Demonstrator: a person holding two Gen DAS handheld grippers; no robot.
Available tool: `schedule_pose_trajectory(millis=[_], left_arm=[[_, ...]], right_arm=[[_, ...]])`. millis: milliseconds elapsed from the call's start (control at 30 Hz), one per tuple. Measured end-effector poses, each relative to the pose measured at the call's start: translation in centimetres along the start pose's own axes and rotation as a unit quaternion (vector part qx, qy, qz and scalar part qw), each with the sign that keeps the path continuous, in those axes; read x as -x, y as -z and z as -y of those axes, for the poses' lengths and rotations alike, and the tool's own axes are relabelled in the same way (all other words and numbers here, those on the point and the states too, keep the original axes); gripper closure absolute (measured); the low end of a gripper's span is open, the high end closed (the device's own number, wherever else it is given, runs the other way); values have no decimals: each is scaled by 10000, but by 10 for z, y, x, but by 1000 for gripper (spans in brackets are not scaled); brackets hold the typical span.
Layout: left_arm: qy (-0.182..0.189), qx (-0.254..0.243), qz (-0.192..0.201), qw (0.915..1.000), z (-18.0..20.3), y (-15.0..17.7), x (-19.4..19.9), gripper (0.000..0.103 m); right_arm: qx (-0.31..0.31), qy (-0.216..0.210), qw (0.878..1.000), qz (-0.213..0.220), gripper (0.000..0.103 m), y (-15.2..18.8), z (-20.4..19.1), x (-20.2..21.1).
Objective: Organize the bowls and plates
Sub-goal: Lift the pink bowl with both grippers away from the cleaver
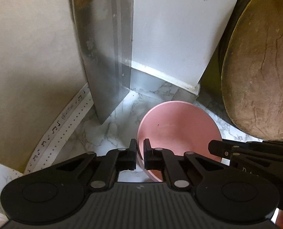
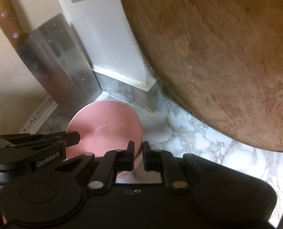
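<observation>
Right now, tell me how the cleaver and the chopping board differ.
The cleaver is flat grey metal with a rectangular blade and a wooden handle; the chopping board is round, brown, cracked wood. The cleaver looks much smaller than the board. Both stand leaning at the back of the marble counter.

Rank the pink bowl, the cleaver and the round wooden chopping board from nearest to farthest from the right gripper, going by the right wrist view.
From the right gripper:
1. Pink bowl: its rim sits between the jaws, just left of centre.
2. Cleaver: behind the bowl, upper left, leaning on the wall.
3. Round wooden chopping board: upper right, propped upright. Its lower edge comes close, so 2 and 3 are hard to separate.
</observation>
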State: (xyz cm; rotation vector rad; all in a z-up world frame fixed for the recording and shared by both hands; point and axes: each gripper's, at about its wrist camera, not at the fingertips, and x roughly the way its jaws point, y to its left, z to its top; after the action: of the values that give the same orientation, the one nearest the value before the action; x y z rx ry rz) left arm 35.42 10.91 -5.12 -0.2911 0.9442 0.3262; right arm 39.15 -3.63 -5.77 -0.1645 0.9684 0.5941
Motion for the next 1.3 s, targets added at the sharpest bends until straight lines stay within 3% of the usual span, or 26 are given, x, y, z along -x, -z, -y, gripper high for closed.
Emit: schedule_pose_trajectory(millis=[600,1300], left_arm=[[256,-321,380,9984,11,23,105,97],[862,-926,376,9912,31,120,187,97]], right_arm=[[32,165,9992,361,94,29,-19,103],[-464,738,9941,642,94,137,-34,203]])
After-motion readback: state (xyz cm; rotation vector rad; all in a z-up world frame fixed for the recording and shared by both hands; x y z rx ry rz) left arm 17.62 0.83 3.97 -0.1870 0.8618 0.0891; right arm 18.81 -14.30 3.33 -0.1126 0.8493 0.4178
